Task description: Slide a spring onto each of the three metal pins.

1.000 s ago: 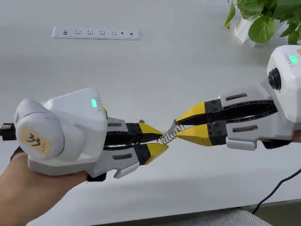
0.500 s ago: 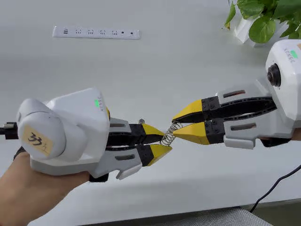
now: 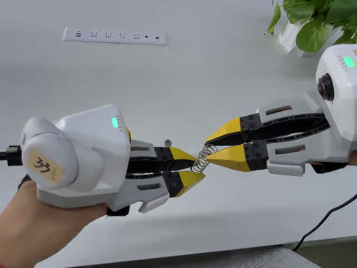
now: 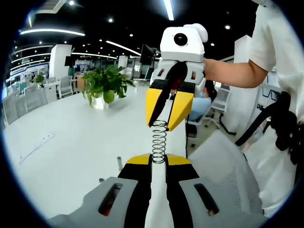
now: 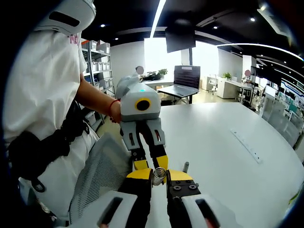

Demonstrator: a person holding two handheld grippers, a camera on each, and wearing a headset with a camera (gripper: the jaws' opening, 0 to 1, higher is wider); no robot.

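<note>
Head view: spring (image 3: 202, 158) spans mid-air above the tabletop (image 3: 223, 84), left gripper (image 3: 195, 167) fingers closed on one end, right gripper (image 3: 207, 151) fingers pinching the other. Likely light, bendy and prone to ping away; hold the end coils gently, leaving the bore free for the pin (image 3: 167, 143)

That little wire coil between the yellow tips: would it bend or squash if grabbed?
The thin coiled metal spring probably bends and squashes easily: its wire is fine, its coils open. It seems light, held between left tongs and right tongs. Being round, it might roll.
</note>
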